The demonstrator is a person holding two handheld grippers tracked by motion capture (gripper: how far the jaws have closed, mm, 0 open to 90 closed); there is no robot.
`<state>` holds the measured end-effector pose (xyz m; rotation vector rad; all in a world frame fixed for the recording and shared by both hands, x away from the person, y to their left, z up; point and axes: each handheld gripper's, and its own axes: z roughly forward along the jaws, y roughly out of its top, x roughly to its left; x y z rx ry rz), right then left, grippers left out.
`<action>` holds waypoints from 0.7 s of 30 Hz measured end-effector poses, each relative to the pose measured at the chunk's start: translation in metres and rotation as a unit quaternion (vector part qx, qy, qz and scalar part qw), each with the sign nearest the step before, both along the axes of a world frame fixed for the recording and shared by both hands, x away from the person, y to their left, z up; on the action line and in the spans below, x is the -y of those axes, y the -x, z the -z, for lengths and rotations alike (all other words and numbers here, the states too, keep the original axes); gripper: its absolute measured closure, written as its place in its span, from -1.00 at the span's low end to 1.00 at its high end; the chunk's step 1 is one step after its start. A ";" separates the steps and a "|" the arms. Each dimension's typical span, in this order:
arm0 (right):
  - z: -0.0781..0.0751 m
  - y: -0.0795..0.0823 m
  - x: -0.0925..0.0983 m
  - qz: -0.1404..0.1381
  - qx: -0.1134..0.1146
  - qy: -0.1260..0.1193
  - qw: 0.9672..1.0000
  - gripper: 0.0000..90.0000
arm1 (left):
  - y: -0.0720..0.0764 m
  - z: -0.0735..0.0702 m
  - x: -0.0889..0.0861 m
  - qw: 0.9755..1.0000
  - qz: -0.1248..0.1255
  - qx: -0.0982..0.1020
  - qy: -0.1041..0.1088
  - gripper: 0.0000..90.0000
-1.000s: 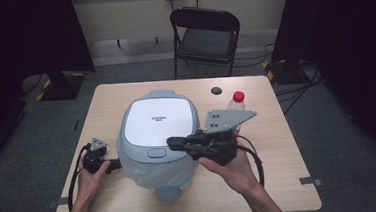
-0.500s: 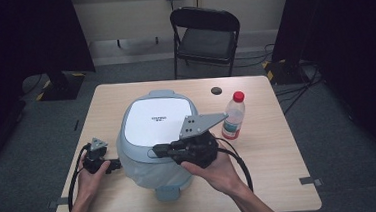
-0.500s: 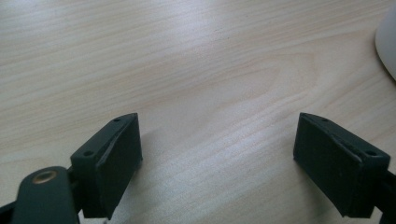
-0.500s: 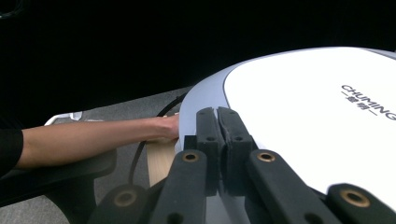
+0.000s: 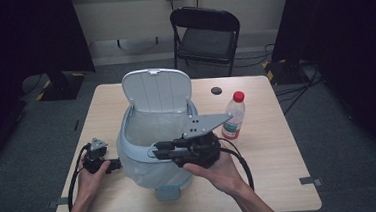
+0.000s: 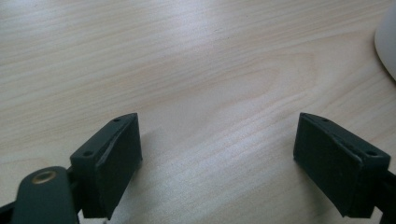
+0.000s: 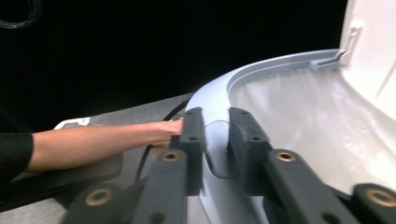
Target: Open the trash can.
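Bin lid (image 5: 158, 90) now raised, pale wooden table (image 5: 279, 144), dark room, folding chair (image 5: 205, 33)

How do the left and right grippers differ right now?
The left gripper rests low on the table beside the bin, jaws wide with only bare wood between them. The right gripper is up at the bin's front rim, its narrow jaws, just opening, straddling it. Both have black jaws.

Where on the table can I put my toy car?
Bare wood lies behind the bottle, along the table's right edge, and left of the bin at the far corner. It is crowded around the bin's front, where both hands work.
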<state>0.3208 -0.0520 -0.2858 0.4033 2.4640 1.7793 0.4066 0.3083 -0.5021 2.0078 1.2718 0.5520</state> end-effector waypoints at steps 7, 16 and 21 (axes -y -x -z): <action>-0.006 -0.006 0.030 0.052 0.012 -0.019 0.998 0.57 | 0.000 0.000 0.000 1.000 0.000 0.000 0.000 -0.68; 0.011 -0.025 0.092 0.164 -0.001 -0.014 0.986 0.33 | 0.000 0.000 0.000 1.000 0.000 0.000 0.000 -0.68; 0.036 -0.035 0.119 0.227 -0.019 0.005 0.974 0.09 | 0.000 0.000 0.000 1.000 0.000 0.000 0.000 -0.68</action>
